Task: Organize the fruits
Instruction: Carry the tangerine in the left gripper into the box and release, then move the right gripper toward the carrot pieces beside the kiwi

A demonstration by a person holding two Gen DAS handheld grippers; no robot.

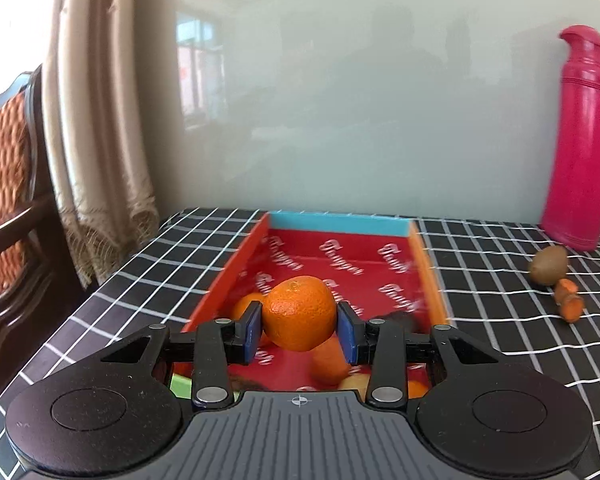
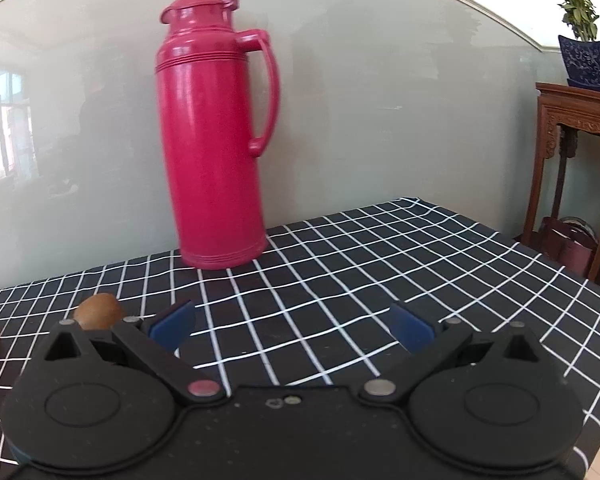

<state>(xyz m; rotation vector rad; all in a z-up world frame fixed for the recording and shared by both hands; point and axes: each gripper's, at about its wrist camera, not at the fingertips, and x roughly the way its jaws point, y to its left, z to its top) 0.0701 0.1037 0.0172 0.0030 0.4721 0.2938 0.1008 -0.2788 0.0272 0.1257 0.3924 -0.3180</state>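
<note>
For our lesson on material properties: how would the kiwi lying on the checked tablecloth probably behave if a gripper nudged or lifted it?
The kiwi is egg-shaped and lies loose on the flat tablecloth, so a nudge would probably roll it unevenly. Its dull, fuzzy-looking skin suggests reasonable grip. It may be soft, so a gentle squeeze seems wise.

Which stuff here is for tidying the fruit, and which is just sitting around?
For the job:
left tool
orange it grips
red tray
kiwi
right tool

Just around:
pink flask
carrot pieces
potted plant
checked tablecloth
</note>
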